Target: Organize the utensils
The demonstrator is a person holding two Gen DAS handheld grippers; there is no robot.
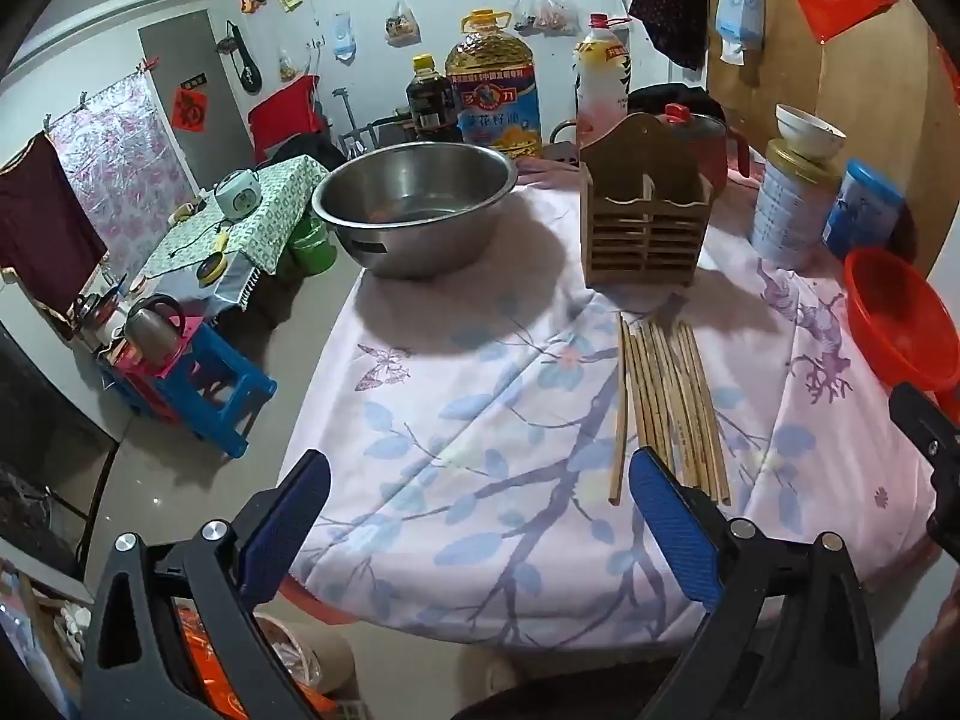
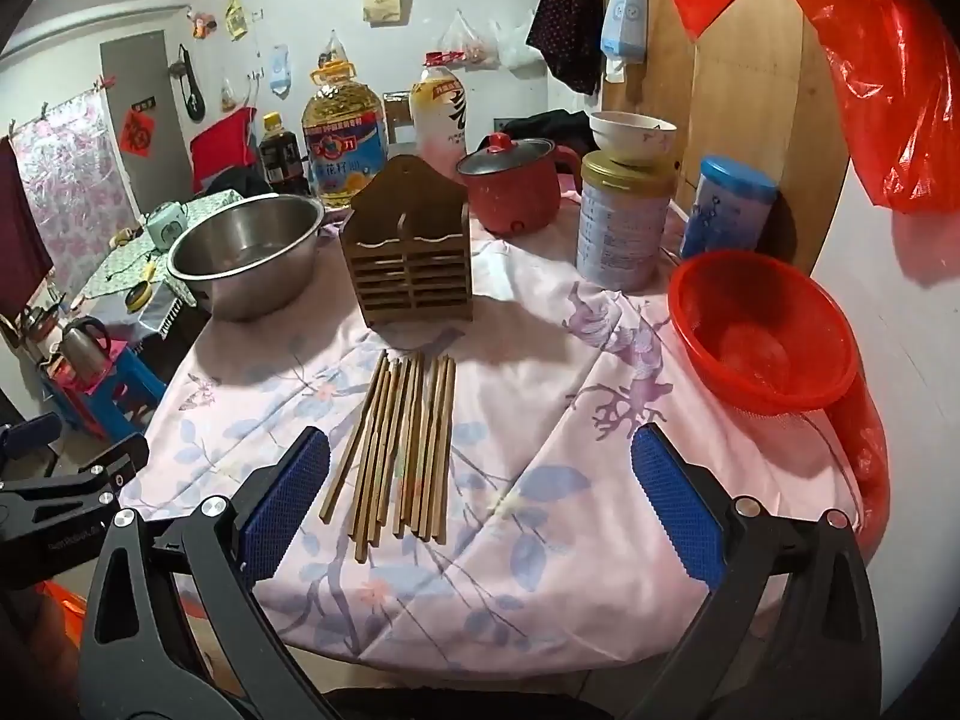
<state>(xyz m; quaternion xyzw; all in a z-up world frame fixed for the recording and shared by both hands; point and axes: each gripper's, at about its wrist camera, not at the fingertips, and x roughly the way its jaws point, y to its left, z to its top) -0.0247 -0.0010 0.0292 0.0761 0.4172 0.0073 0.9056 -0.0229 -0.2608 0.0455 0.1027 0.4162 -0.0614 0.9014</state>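
1. On my far left, the left gripper (image 1: 480,516) hangs over the near edge of the table (image 1: 480,600), its blue pads (image 1: 282,531) spread wide with nothing between them.
2. Further back on the left sits a steel bowl (image 2: 246,255) on the floral cloth (image 2: 528,450).
3. Behind the bowl stand a dark bottle (image 2: 279,156), an oil jug (image 2: 343,141) and a pale bottle (image 2: 438,114).
4. Just right of the bowl stands the holder (image 2: 408,252), upright, its slatted front facing me.
5. The chopsticks (image 2: 399,450) lie flat in a loose bundle on the cloth, just in front of the holder, tips pointing towards it, apart from both tools.
6. My right gripper (image 2: 480,510) hovers at the near edge, just right of the chopsticks' near ends; it too gapes wide and grips nothing.
7. Behind, right of the holder: a red pot (image 2: 510,186), then a tin (image 2: 624,222) with a white bowl (image 2: 633,135) on top, then a blue can (image 2: 729,210).
8. Far right, a red colander (image 2: 762,330) sits at the table's edge.
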